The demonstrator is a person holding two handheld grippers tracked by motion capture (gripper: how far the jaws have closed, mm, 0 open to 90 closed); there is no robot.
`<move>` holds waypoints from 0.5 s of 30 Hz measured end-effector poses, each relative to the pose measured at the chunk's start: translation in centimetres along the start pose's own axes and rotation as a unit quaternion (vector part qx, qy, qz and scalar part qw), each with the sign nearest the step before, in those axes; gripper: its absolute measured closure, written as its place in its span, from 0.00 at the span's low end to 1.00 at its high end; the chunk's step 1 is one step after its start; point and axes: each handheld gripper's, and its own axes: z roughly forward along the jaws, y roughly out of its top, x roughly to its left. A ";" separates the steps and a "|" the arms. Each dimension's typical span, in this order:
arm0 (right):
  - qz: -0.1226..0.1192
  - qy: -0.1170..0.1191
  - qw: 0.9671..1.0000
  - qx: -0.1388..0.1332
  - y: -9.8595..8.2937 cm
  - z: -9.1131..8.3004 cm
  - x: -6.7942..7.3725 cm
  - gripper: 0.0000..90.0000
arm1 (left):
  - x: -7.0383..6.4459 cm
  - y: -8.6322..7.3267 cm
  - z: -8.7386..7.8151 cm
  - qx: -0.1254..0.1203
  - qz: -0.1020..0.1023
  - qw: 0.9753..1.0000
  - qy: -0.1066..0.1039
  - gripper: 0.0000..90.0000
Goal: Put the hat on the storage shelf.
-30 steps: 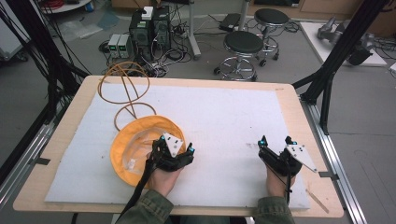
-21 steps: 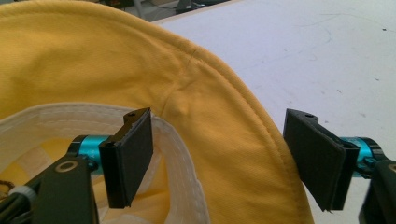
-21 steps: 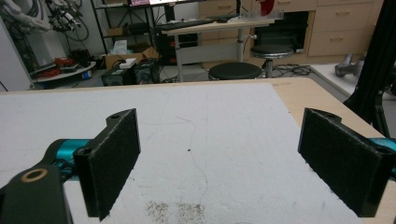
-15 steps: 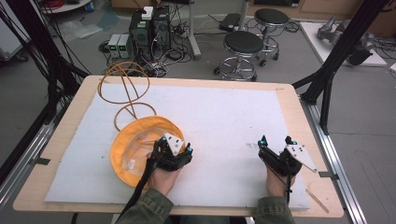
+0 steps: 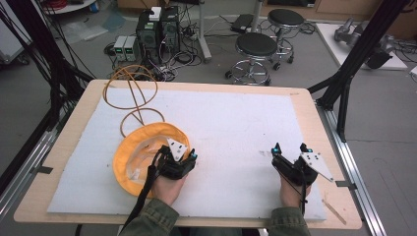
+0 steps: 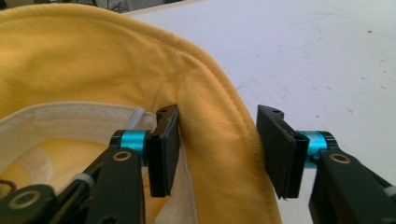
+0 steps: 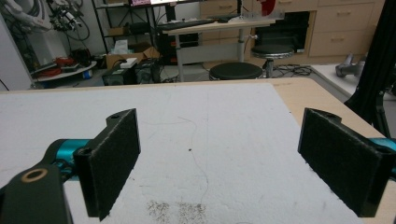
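A yellow fabric hat (image 5: 129, 153) lies upside down on the white mat, left of centre, with its pale lining facing up. My left gripper (image 5: 191, 156) is at the hat's right side, open. In the left gripper view its jaws straddle the hat's brim (image 6: 210, 126): one pad (image 6: 164, 154) sits inside against the lining, the other pad (image 6: 275, 149) stands just outside the brim. My right gripper (image 5: 290, 147) rests low over the mat near the front right, open wide, with nothing between its pads (image 7: 114, 161).
An orange cord (image 5: 131, 92) loops from the hat toward the table's far left corner. The white mat (image 5: 231, 118) covers most of the wooden table (image 5: 311, 115). Stools, cables and electronics stand on the floor beyond the far edge.
Almost nothing has moved. Both hands and grippers hold the same places, with the left jaws still around the hat's brim.
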 end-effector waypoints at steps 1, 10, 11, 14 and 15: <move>0.000 0.000 1.000 0.000 0.0 0.0 0.0 0.13 | 0.1 0.0 -0.1 0.000 -0.001 1.000 -0.003 0.60; 0.000 0.000 1.000 0.000 0.0 0.0 0.0 0.13 | 1.5 0.0 -0.7 0.005 -0.016 0.999 -0.031 0.89; -0.001 0.000 1.000 0.000 0.0 0.0 0.0 0.13 | 1.5 0.0 -0.7 0.005 -0.016 0.999 -0.031 0.92; 0.001 0.001 1.000 0.002 0.0 0.0 0.1 0.13 | 2.0 0.1 -1.1 0.006 -0.017 0.999 -0.032 0.94; 0.001 0.001 1.000 0.002 0.0 0.0 0.1 0.13 | 2.1 0.1 -1.2 0.005 -0.017 0.999 -0.032 0.94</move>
